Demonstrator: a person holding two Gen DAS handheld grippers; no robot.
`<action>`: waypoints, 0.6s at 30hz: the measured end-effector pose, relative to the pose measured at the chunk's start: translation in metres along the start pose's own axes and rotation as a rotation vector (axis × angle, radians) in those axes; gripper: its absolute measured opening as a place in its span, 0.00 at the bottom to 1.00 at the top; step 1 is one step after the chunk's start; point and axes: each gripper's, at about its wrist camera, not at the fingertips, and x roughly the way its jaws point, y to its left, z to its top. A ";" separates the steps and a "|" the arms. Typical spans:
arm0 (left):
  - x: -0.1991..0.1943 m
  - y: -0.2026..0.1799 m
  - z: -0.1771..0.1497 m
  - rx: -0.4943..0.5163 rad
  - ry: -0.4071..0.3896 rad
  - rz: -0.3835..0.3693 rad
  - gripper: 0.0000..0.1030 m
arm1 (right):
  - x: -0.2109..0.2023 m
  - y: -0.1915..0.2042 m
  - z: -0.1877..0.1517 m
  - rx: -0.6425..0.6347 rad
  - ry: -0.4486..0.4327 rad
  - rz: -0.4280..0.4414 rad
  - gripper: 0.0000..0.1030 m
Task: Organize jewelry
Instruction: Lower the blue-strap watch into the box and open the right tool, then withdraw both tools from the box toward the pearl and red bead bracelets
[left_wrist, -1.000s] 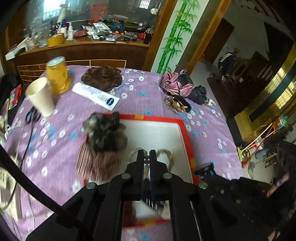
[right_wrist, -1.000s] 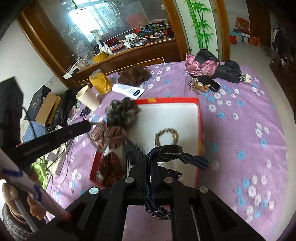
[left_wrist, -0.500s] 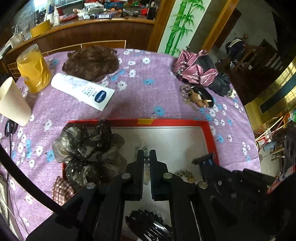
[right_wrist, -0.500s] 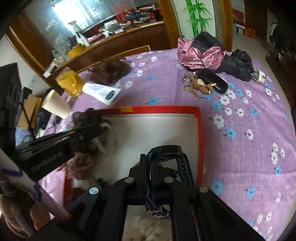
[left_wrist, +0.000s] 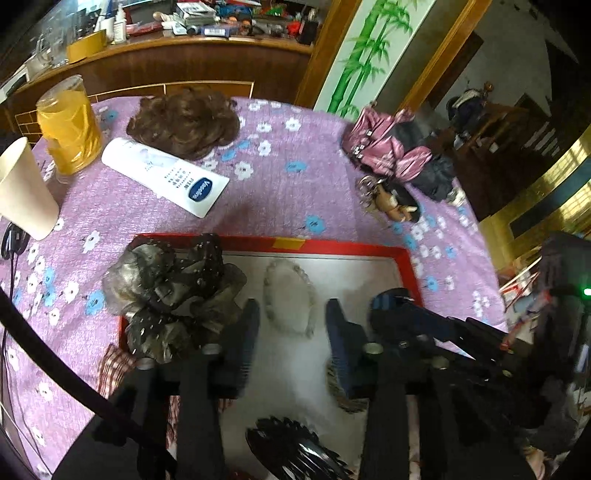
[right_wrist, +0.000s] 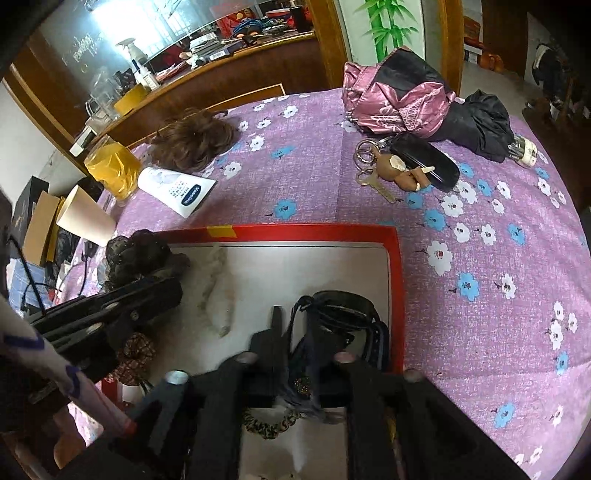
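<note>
A white tray with a red rim (left_wrist: 332, 245) lies on the purple flowered cloth. My left gripper (left_wrist: 292, 308) hangs just above it, jaws opening. A clear bead bracelet (left_wrist: 286, 295) lies flat on the tray between its fingers, and the pads are off it. My right gripper (right_wrist: 325, 326) is over the tray's right side, jaws opening too. A dark blue strap with a black band (right_wrist: 332, 306) rests on the tray between its fingers, loose. The bead bracelet (right_wrist: 218, 291) also shows in the right wrist view, beside the left gripper's arm.
On the tray's left sit a dark gauzy scrunchie (left_wrist: 173, 291) and a plaid one (left_wrist: 114, 365); a black comb (left_wrist: 295, 454) and a leopard scrunchie (right_wrist: 269, 424) lie near. Beyond: lotion tube (left_wrist: 166, 177), wig (left_wrist: 184, 122), yellow jar (left_wrist: 70, 129), paper cup (left_wrist: 22, 188), keys (right_wrist: 388, 166), umbrellas (right_wrist: 399, 96).
Both grippers came down toward the tray and went from shut to open. The bead bracelet left the left jaws and the dark strap left the right jaws; both now lie on the tray.
</note>
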 end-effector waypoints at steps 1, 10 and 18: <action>-0.005 0.000 -0.001 -0.008 -0.003 -0.013 0.36 | -0.005 0.000 0.000 0.003 -0.014 0.001 0.49; -0.077 0.001 -0.052 -0.019 -0.059 -0.011 0.42 | -0.071 -0.004 -0.030 -0.015 -0.082 -0.023 0.49; -0.121 0.006 -0.143 -0.027 -0.070 0.092 0.47 | -0.126 -0.031 -0.111 0.041 -0.090 -0.011 0.50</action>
